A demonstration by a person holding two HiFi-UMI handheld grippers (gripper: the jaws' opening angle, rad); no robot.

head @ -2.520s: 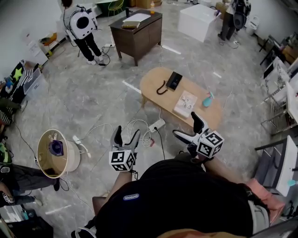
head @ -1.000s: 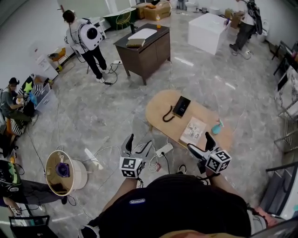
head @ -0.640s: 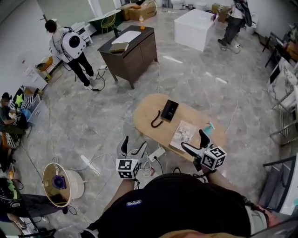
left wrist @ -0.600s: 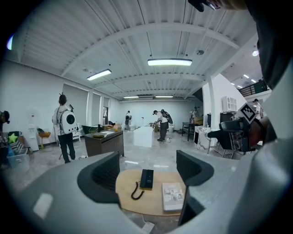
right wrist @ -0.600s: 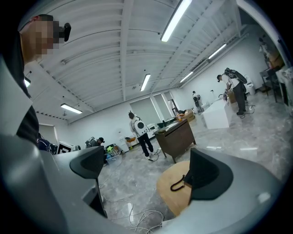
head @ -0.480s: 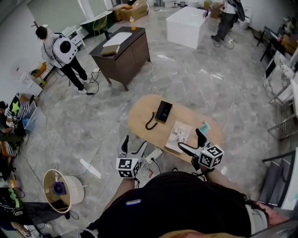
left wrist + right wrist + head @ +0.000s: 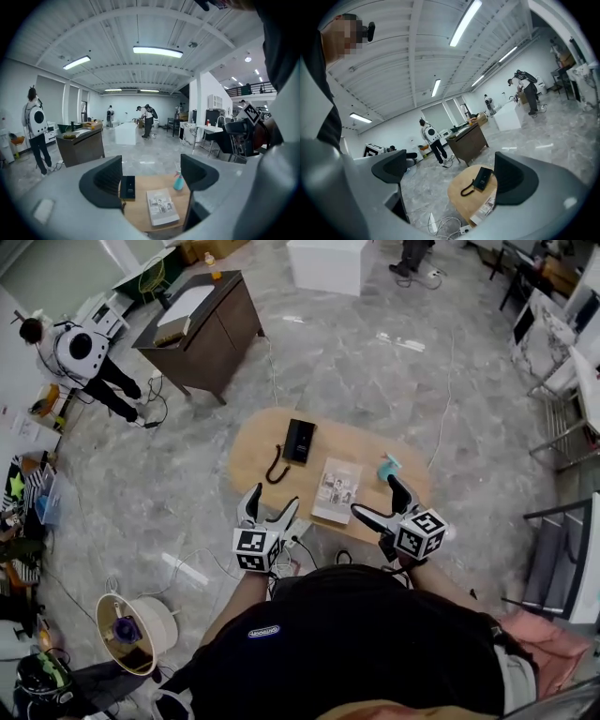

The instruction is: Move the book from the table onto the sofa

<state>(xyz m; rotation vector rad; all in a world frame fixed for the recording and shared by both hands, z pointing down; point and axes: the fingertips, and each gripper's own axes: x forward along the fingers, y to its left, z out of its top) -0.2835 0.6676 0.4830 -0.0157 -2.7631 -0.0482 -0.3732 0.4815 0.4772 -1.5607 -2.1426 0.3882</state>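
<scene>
The book (image 7: 337, 489) lies flat on the low oval wooden table (image 7: 253, 448), its pale cover up; the left gripper view shows the book (image 7: 162, 206) between the jaws, far off. In the right gripper view only an edge of the book (image 7: 484, 210) shows by the right jaw. My left gripper (image 7: 269, 506) hangs open over the table's near left edge. My right gripper (image 7: 379, 501) is open just right of the book, above the table's near edge. Neither holds anything. No sofa is in view.
On the table sit a black telephone (image 7: 299, 440) with a coiled cord and a teal spray bottle (image 7: 388, 466). A power strip and cables (image 7: 296, 542) lie on the floor by the table. A dark cabinet (image 7: 199, 324), a white block (image 7: 327, 261) and people stand farther off.
I have come closer to the table; it now lies right in front of both grippers. Both grippers stay open and empty. The book has not moved.
</scene>
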